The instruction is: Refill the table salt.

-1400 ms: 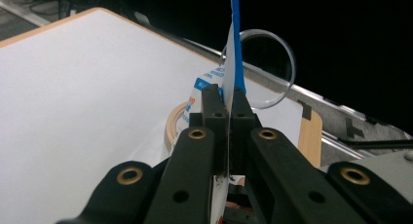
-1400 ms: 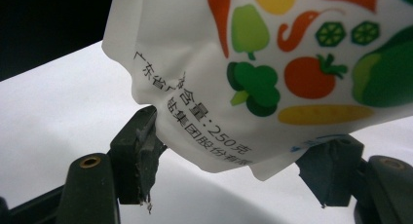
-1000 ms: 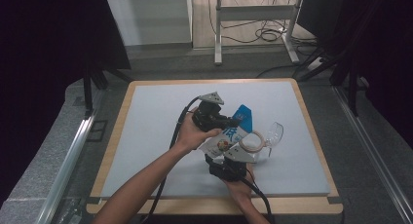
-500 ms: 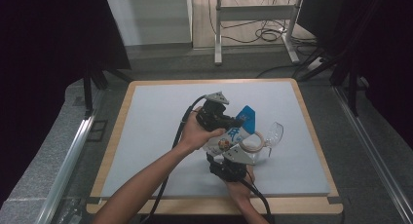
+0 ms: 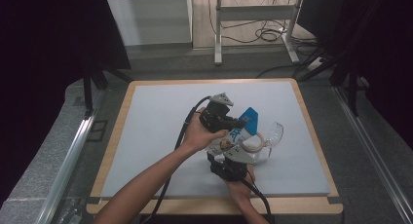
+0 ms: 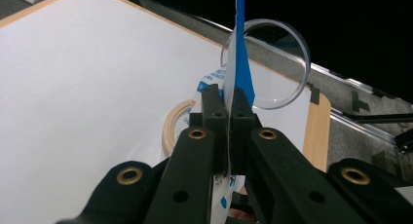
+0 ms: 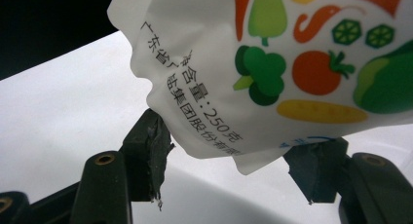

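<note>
A white bag [image 5: 235, 135] with a blue top and printed vegetables hangs above the white board [image 5: 156, 136]. My left gripper [image 5: 241, 122] is shut on its blue top edge [image 6: 242, 63]; the jaws [image 6: 225, 95] meet on the thin seam. My right gripper [image 5: 234, 150] comes up from below. Its jaws have just been closing, and the bag's lower end [image 7: 292, 63] sits between the pads [image 7: 148, 141], which press on it from both sides. A clear round container [image 5: 274, 133] with a light wooden ring [image 5: 252, 143] lies just right of the bag.
The white board has a wooden border [image 5: 311, 121] and rests on a grey surface [image 5: 370, 151]. The left half of the board is bare. Cables trail from both grippers toward the near edge. A metal rail [image 5: 68, 160] runs along the left.
The left hand and the bag's top have shifted slightly to the right. The right hand has stayed put under the bag.
</note>
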`<action>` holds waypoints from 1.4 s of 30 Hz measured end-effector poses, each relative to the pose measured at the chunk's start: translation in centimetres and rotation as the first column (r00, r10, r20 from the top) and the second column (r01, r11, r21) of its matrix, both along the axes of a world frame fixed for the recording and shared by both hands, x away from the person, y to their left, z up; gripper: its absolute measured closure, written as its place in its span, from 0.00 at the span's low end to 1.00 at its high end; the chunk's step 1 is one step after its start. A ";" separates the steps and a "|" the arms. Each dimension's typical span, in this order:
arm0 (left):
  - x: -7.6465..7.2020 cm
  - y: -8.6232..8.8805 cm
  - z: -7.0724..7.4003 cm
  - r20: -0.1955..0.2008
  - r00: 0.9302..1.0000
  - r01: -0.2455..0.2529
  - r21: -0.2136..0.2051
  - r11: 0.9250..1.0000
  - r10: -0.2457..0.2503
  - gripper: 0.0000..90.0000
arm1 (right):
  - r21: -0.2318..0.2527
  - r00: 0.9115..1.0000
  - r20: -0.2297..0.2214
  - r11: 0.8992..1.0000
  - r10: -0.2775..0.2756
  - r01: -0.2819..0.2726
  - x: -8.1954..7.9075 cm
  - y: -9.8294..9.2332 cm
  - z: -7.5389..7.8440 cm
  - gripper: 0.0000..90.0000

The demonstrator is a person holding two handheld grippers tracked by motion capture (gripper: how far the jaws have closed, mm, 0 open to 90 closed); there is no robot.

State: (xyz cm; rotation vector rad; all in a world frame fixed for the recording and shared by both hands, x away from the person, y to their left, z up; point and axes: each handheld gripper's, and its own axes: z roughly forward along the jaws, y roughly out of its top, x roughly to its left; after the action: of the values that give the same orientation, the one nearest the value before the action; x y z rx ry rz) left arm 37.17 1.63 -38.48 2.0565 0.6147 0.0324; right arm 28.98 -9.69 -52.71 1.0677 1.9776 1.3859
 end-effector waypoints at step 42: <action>1.7 -0.8 0.0 -0.033 0.999 0.019 0.060 0.998 -0.017 1.00 | 0.063 0.998 -0.045 0.997 0.040 -0.037 0.6 -0.3 -0.2 0.43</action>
State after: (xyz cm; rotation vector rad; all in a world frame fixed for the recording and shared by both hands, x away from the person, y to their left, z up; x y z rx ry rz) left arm 38.84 0.82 -38.50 2.1238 0.6220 0.0074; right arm 29.62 -10.02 -52.87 1.1041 2.0094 1.4640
